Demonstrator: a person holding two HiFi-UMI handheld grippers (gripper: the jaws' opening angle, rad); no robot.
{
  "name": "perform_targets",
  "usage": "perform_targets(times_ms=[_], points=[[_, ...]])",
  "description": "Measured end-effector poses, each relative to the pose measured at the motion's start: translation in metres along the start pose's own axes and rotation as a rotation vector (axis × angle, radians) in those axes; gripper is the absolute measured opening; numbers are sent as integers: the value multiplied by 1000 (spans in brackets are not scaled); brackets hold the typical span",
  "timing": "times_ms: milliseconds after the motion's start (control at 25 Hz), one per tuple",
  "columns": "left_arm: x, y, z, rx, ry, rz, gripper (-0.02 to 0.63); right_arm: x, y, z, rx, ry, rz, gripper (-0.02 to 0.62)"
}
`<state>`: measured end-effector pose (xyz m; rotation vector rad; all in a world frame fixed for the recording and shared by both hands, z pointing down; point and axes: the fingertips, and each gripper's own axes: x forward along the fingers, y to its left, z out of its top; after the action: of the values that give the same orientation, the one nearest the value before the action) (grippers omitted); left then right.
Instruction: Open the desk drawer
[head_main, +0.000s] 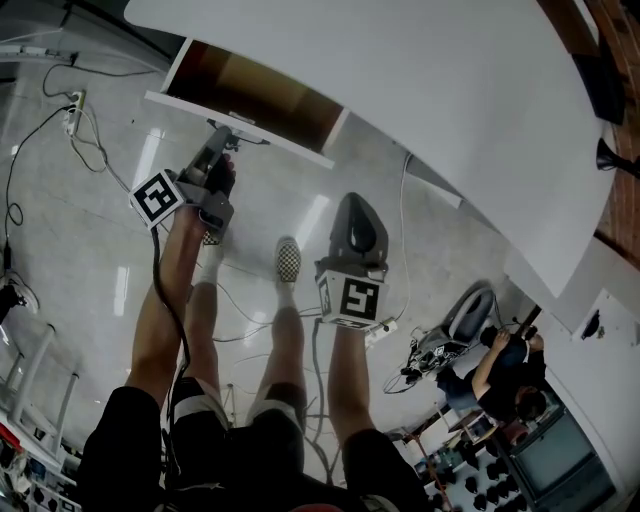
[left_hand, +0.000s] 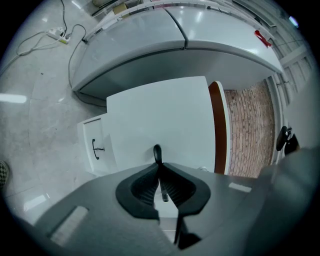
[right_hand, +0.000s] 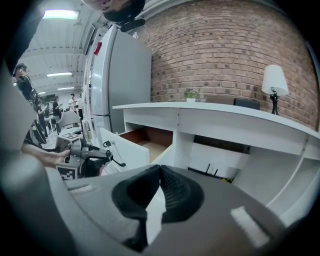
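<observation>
The white desk has one drawer pulled out, its brown inside showing behind the white front panel. My left gripper is shut on the drawer's thin dark handle, whose bar runs between the pads. In the left gripper view the drawer front fills the middle. My right gripper hangs lower right of the drawer, away from it, jaws shut with nothing between them. In the right gripper view, my right gripper looks at the open drawer and the left gripper.
A second small drawer with a black handle sits left of the held one. Cables and a power strip lie on the glossy floor. My legs and a checkered shoe stand below the drawer. A person sits at lower right. A lamp stands on the desk.
</observation>
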<state>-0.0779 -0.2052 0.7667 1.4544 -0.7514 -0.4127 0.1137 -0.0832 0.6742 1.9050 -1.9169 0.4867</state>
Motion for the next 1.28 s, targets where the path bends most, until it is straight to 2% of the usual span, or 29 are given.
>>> perform_targets(times_ms=[480,1200,1280], points=[[-35,5,-11,-27,-16,16,31,-8,3,1,1,-4,19,5],[-86,19,-36,-24,-15,56,30,-27,12,8,-21,-21,49,5],[-93,20,-41,-49,-16,53,29,-28,14,8,-22,-24,51,5]])
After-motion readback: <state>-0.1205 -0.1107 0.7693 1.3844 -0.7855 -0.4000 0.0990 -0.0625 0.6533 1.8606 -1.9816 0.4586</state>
